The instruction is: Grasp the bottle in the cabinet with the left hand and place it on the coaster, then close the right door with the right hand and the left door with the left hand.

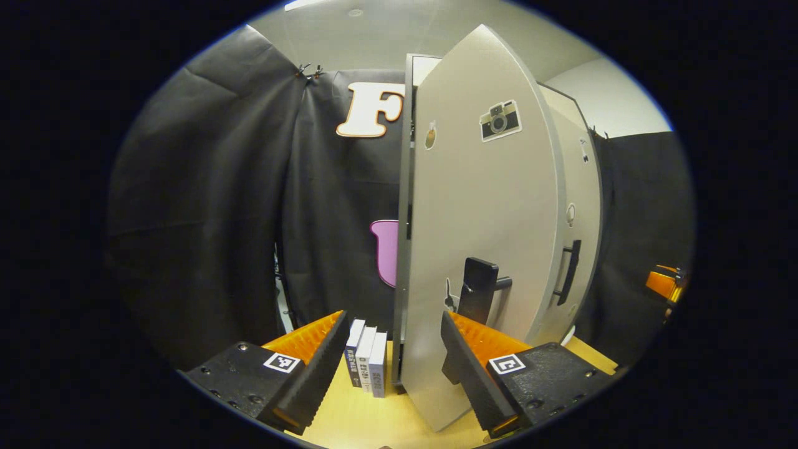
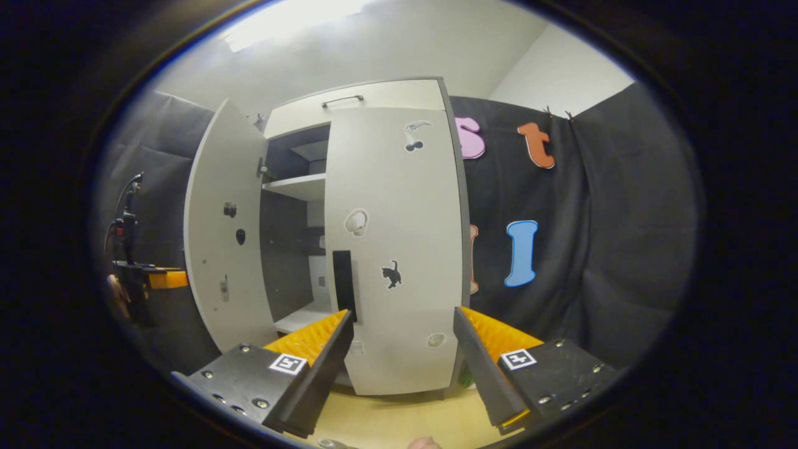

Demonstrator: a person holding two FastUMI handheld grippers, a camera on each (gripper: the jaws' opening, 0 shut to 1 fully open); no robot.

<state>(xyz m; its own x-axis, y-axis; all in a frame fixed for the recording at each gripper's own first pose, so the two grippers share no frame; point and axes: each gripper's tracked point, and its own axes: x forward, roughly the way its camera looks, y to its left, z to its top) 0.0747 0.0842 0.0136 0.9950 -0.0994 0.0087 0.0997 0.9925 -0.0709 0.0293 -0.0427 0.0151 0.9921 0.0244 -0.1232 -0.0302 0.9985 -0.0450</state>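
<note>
The grey cabinet's left door [image 1: 480, 206] stands partly open in the left gripper view, its black handle [image 1: 479, 288] just above my right fingertip. My left gripper [image 1: 393, 316] is open, the door's lower part between its fingers without being pressed. The right door [image 1: 583, 206] lies behind it. In the right gripper view the right door [image 2: 399, 249] looks closed against the cabinet, its black handle [image 2: 341, 284] near my left fingertip. My right gripper [image 2: 403, 312] is open in front of it, holding nothing. The left door [image 2: 221, 237] hangs wide open, with shelves [image 2: 299, 186] showing inside.
Three books [image 1: 368, 362] stand upright on the wooden table [image 1: 368, 418] left of the cabinet. Black cloth walls close in on all sides. The other gripper's orange part [image 1: 664, 284] shows far right, and likewise [image 2: 165, 279] far left beside a dark stand.
</note>
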